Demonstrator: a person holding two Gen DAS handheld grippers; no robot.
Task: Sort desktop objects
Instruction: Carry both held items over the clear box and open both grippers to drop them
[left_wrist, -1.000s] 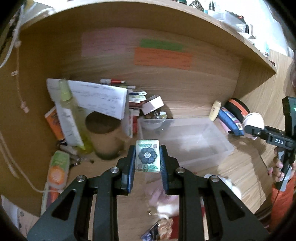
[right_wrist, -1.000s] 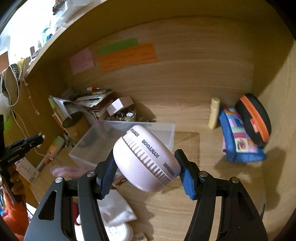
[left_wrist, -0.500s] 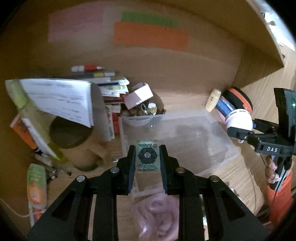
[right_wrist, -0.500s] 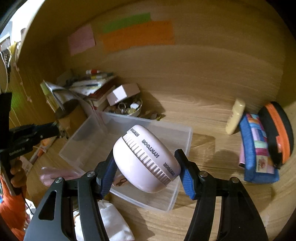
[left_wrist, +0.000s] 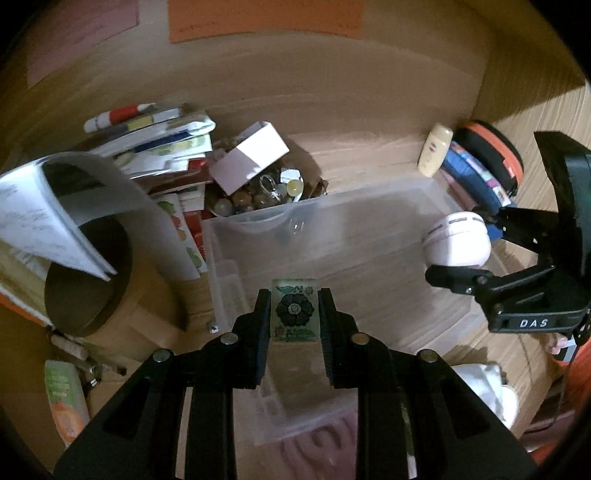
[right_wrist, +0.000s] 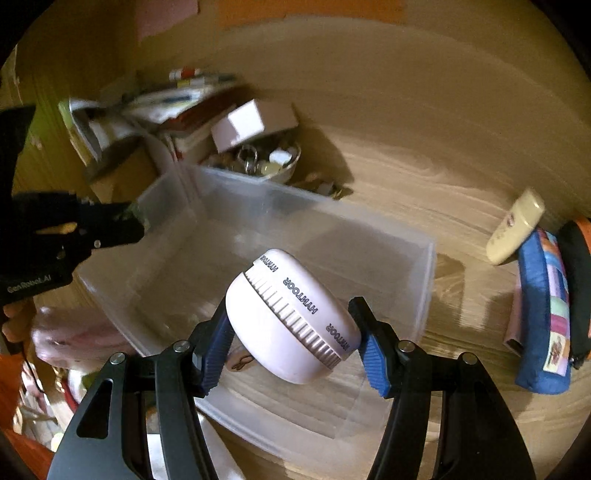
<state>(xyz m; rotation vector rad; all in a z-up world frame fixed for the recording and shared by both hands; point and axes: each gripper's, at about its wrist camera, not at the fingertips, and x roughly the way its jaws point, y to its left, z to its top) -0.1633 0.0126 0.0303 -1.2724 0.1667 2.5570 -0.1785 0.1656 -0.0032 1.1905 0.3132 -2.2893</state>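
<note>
Both loads are at the drop-off stage of the sort. The left gripper (left_wrist: 294, 319) is clenched on a small flat tile with a dark flower print (left_wrist: 294, 314), held over the near-left part of the clear plastic bin (left_wrist: 369, 236), which looks empty so far. The right gripper (right_wrist: 295, 332) clamps a round white device lettered HYNTOOR (right_wrist: 291, 317) between its blue pads, tilted, above the bin's near-right part; in the left wrist view that device (left_wrist: 458, 240) hangs at about three o'clock, over the bin's right wall. Around the bin lie unsorted things: a bowl of trinkets (left_wrist: 258, 192) at twelve o'clock just behind its far wall, a small white box (left_wrist: 249, 158) propped on that bowl, a stack of booklets (left_wrist: 162, 147) at ten o'clock, a cream tube (right_wrist: 515, 230) and a blue pouch (right_wrist: 543, 317) at two to three o'clock in the right wrist view. The next move, as I judge it, calls for lowering each load inside the walls before letting go, the round device low enough not to roll or bounce out.
</note>
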